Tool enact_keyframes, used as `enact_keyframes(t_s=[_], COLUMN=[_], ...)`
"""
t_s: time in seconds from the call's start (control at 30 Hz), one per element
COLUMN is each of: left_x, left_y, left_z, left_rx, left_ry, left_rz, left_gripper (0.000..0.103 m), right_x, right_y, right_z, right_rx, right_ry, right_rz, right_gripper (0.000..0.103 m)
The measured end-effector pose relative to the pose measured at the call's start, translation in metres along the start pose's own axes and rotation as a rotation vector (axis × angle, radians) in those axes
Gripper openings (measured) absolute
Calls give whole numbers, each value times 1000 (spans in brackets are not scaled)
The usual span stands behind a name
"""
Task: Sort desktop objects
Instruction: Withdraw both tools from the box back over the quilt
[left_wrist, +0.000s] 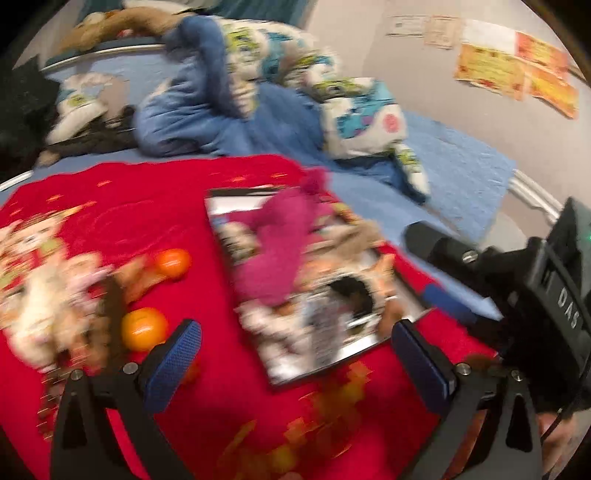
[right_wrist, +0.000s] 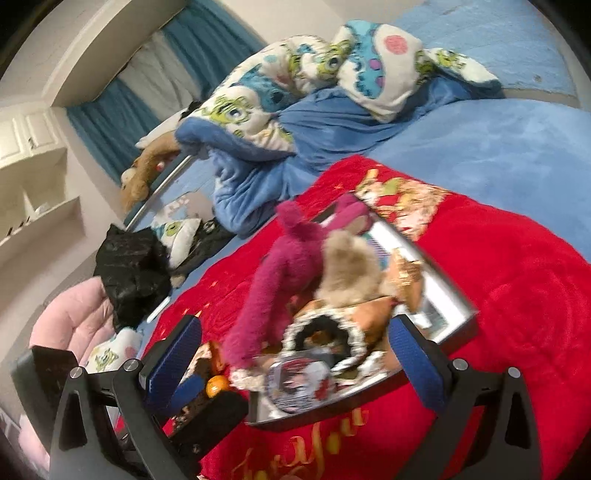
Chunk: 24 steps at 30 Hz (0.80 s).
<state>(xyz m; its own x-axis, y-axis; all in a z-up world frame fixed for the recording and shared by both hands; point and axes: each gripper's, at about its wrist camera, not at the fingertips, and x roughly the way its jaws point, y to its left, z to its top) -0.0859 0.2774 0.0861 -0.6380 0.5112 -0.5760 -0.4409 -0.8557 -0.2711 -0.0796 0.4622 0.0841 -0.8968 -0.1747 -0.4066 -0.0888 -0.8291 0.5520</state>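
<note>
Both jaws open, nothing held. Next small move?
Probably ease the left gripper left toward the nearer round orange fruit on the red blanket: it lies loose outside the toy-filled rectangular tray, near that gripper.

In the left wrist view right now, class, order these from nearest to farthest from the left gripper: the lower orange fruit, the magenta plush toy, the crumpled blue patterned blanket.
1. The lower orange fruit, just beyond the left gripper, on its left side.
2. The magenta plush toy, straight ahead on the tray.
3. The crumpled blue patterned blanket, at the back.
</note>
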Motion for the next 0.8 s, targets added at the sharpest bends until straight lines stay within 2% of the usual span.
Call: enact_keyframes(t_s=[0.1, 0.3, 0.4, 0.47, 0.57, 0.63, 0.73, 0.8], left_x=[-27, -78, -94, -101, -98, -96, -92, -83], left_y=[32, 109, 147, 168, 187, 192, 194, 193], left_z=[-3, -15, -29, -38, -37, -38, -44, -49], left_rx=[-7, -36, -69, -95, -145, -161, -160, -137], left_ry=[-6, -28, -13, -26, -23, -14, -24, 4], left_rz=[88, 210, 228, 245, 297, 270, 290, 291], left_gripper=[103, 103, 103, 103, 103, 103, 103, 103], right_x=[8, 25, 34, 39, 52, 62, 72, 77], right_y=[19, 65, 90, 104, 120, 129, 138, 140], right_z=[-7, -34, -47, -55, -70, -81, -94, -101], right_rx=[-59, -178, -207, -236, -265, -284, -330, -351], right_ry=[15, 69, 94, 93, 128, 166, 198, 221], right_rz=[12, 7, 40, 31, 34, 37, 17, 20], right_gripper=[103, 103, 103, 103, 100, 99, 99, 99])
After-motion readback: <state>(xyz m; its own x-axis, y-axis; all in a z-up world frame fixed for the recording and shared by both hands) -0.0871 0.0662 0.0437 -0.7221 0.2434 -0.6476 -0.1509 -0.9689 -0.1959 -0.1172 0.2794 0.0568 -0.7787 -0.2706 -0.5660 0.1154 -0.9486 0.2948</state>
